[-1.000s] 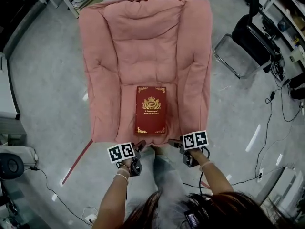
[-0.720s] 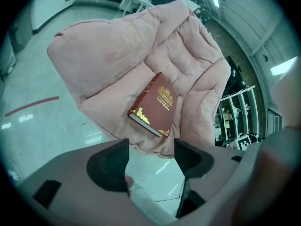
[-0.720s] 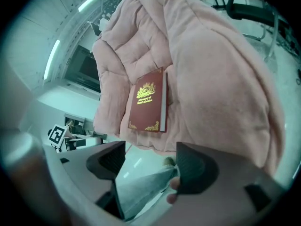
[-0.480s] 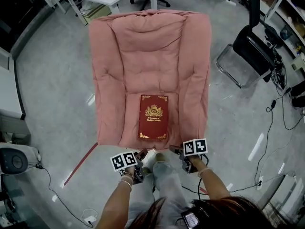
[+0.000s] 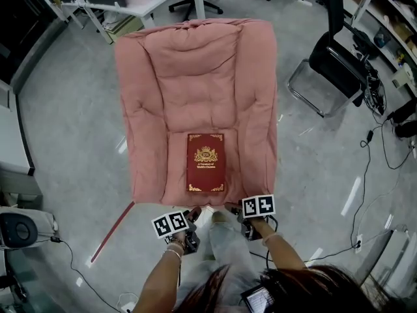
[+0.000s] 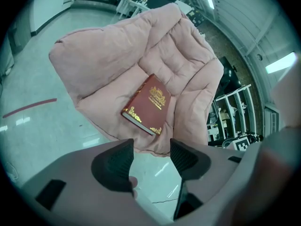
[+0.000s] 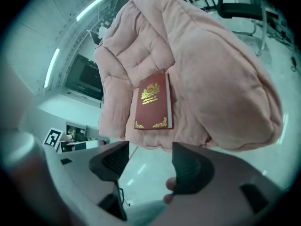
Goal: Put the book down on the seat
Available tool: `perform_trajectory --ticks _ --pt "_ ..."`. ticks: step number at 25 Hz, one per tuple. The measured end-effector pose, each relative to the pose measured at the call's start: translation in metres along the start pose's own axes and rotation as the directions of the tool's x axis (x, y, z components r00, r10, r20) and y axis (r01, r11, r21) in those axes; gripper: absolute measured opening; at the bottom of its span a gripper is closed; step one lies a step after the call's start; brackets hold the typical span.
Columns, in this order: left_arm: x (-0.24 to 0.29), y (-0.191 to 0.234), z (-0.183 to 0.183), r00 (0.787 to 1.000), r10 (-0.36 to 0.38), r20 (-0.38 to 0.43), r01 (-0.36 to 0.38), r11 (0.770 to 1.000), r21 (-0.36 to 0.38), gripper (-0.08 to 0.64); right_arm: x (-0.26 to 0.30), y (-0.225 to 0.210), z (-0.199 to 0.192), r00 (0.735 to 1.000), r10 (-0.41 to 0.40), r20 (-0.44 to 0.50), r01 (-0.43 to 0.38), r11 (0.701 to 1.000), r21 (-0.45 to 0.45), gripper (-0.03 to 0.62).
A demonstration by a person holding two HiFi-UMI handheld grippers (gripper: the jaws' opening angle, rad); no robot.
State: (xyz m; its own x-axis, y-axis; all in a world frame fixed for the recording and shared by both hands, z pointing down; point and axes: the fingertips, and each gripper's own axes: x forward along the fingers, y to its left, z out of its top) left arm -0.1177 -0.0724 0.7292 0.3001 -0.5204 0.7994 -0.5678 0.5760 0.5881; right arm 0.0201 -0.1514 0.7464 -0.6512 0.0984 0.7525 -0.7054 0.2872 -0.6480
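Left gripper (image 6: pixel 151 159): jaws apart and closing, nothing between them; only grey polished floor (image 6: pixel 42 84) shows through the gap. Right gripper (image 7: pixel 150 161): same condition, jaws apart and closing on nothing. Both are held low, just off the front edge of the pink padded fabric lounge chair (image 5: pixel 195 77), touching neither the chair nor the load.

Dark red hardcover book with gold cover ornament (image 5: pixel 206 163): lying flat, cover up, on the seat cushion near its front edge, free of both grippers. It lies straight ahead of the two grippers, between their lines of approach. Its long axis runs from the seat's front edge toward the backrest, and its page edge faces the person's right.

Judgement: the left gripper stands slightly more in line with the book, though neither is markedly nearer. Placement appears complete; any further contact would begin at the near short edge.
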Motion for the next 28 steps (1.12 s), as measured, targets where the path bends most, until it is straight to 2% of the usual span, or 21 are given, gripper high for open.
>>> perform_trajectory --ticks 7,14,20,28 --pt "-0.019 -0.003 -0.009 0.999 -0.021 0.024 0.02 0.999 0.03 0.225 -0.02 0.006 -0.023 0.999 -0.028 0.038 0.028 1.0 0.001 0.301" --pt "-0.053 -0.009 -0.023 0.994 -0.079 0.072 0.076 0.996 0.053 0.189 -0.042 0.018 -0.051 0.997 -0.046 0.057 0.048 0.998 -0.028 0.295" --pt "-0.079 0.009 -0.046 0.992 -0.076 0.102 0.075 0.997 0.02 0.16 -0.055 0.038 -0.063 0.995 -0.023 0.095 0.028 0.999 -0.044 0.293" --pt "-0.11 0.019 -0.069 0.986 -0.107 0.13 0.101 0.993 0.054 0.146 -0.07 0.066 -0.086 0.987 -0.013 0.161 0.026 0.996 -0.081 0.275"
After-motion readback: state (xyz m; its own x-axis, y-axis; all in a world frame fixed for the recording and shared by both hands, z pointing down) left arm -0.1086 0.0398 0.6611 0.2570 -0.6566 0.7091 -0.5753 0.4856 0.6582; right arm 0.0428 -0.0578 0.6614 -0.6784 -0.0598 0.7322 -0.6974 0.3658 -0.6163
